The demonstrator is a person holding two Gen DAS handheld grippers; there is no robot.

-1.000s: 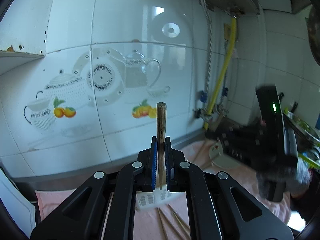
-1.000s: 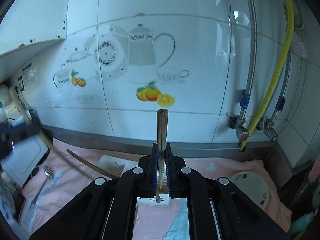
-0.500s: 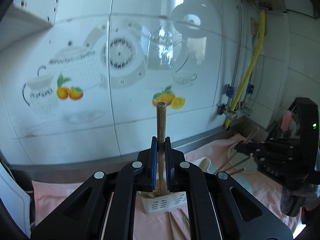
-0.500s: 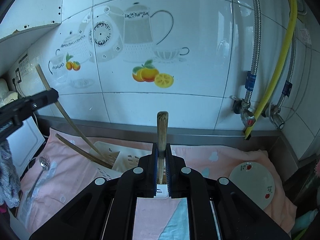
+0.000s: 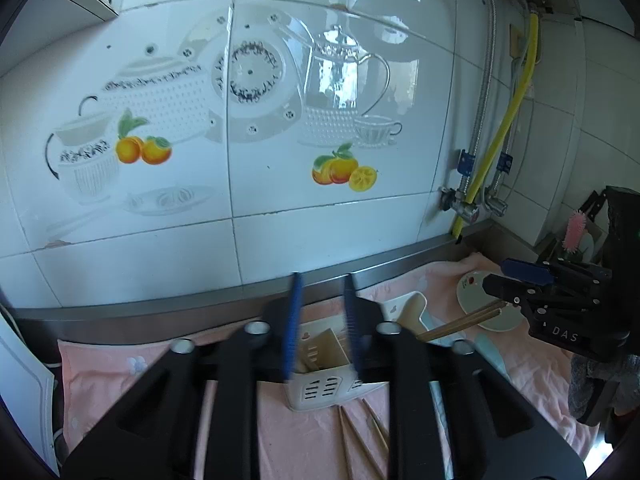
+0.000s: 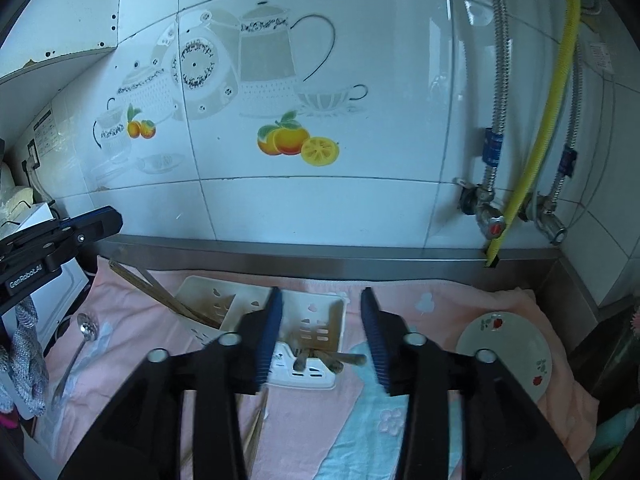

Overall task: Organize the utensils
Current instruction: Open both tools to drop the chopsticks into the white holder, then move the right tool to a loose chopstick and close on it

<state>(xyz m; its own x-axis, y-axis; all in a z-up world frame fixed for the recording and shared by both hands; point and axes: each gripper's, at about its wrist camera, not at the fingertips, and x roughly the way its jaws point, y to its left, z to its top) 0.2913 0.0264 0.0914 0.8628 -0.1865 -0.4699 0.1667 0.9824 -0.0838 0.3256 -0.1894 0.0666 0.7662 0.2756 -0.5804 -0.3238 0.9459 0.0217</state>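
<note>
Chopsticks (image 6: 320, 360) dropped into white holder (image 6: 308, 332) near back edge of pink cloth (image 6: 460, 300); left gripper (image 5: 322, 328) and right gripper (image 6: 322, 336) opening, empty.

utensil holder (image 6: 308, 334) on towel (image 6: 304, 412), plate (image 6: 506, 350) right, spoon (image 6: 76, 354) left

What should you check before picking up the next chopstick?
1. Left hand-held gripper let go: ok, jaws opening, nothing between them.
2. Right hand-held gripper let go: ok, jaws opening, nothing pinched.
3. White slotted plastic utensil holder upright on the pink towel: ok.
4. Dropped wooden sticks fully inside the holder: not ok, one end pokes sideways over the rim.
5. Loose wooden chopsticks left on the towel: ok, several lie in front of the holder.
6. Metal spoon reachable: cannot tell.
</note>
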